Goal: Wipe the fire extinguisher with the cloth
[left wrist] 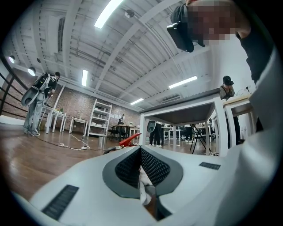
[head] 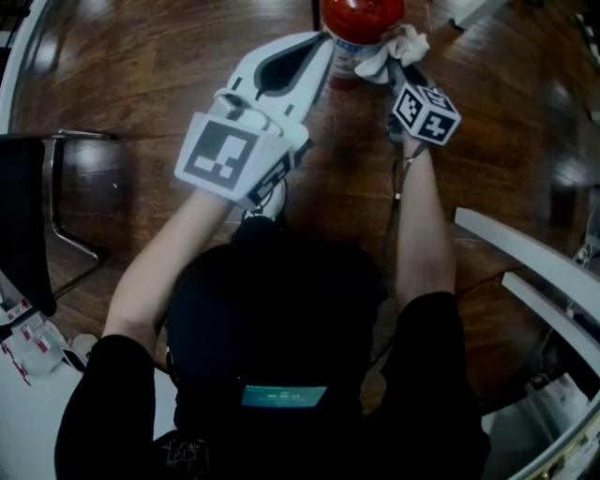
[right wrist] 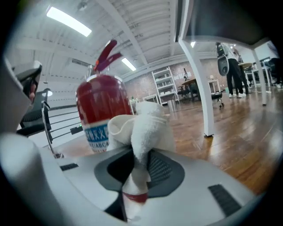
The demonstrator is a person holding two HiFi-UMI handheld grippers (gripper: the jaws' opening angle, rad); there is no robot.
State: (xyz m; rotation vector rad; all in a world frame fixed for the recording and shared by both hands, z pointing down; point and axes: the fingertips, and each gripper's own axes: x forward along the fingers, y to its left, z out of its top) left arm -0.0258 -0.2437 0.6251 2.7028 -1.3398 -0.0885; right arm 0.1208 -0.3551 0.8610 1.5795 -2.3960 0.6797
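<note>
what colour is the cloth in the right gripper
White. The cloth shows best in the right gripper view, bunched up in front of the red extinguisher.

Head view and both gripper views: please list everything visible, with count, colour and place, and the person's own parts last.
fire extinguisher: one, red with a white label, upright on the floor, top centre
cloth: one, white, bunched at the extinguisher's right side
chair: one, black with a metal frame, left edge
table frame: one, white, right edge
floor: brown wood, throughout
shelving: one unit, white, far wall
bystanders: several, far across the room
left gripper: one, white, jaws together, tip at the extinguisher's left side
right gripper: one, white, shut on the cloth
arms: two, black sleeves, bottom centre
</note>
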